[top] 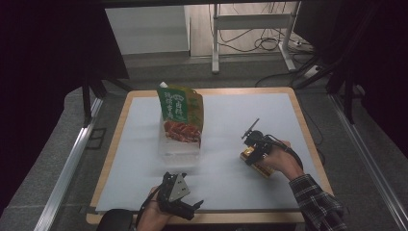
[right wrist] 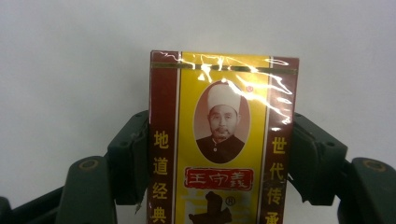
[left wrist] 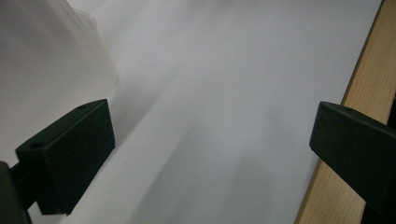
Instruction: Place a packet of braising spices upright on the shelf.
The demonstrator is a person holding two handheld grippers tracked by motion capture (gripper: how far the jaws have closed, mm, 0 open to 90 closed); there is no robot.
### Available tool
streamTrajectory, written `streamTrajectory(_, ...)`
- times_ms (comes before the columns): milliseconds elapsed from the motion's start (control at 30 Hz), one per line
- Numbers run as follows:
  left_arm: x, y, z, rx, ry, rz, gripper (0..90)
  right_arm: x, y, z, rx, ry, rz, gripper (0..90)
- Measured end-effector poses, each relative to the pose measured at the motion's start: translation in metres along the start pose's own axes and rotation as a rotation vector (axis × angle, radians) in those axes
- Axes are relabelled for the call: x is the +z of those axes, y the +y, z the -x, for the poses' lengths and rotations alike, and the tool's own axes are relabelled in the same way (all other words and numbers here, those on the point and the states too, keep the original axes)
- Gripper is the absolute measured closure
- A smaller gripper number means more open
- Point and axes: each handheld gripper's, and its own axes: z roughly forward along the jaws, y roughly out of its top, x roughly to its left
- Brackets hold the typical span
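A yellow and dark red box [right wrist: 224, 93] with a portrait and Chinese characters on its printed face sits between the jaws of my right gripper [right wrist: 222, 158], which is shut on its two long sides. In the high view that right gripper [top: 253, 150] holds the box [top: 262, 169] low over the right side of the white mat [top: 240, 110]. My left gripper [top: 188, 193] stands open near the table's front edge. Its jaws are wide apart with only mat between them [left wrist: 210, 154].
A clear plastic container [top: 179, 147] stands mid-table with a green snack bag [top: 180, 113] upright in it. Its wall [left wrist: 56, 60] lies just left of my left gripper's jaws. The wooden table edge [left wrist: 359, 93] runs along the right.
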Motion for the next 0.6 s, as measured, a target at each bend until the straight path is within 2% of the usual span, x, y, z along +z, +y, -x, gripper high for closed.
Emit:
streamTrajectory(367, 0.0, 0.0, 0.0, 0.002, 0.002, 0.001, 0.0, -0.019, -0.013, 0.002, 0.001, -0.003, 0.178, 31.7)
streamTrajectory(600, 0.0, 0.0, 0.0, -0.01, -0.001, 0.01, 0.0, -0.031, -0.019, 0.001, -0.001, 0.019, 0.308, 31.7)
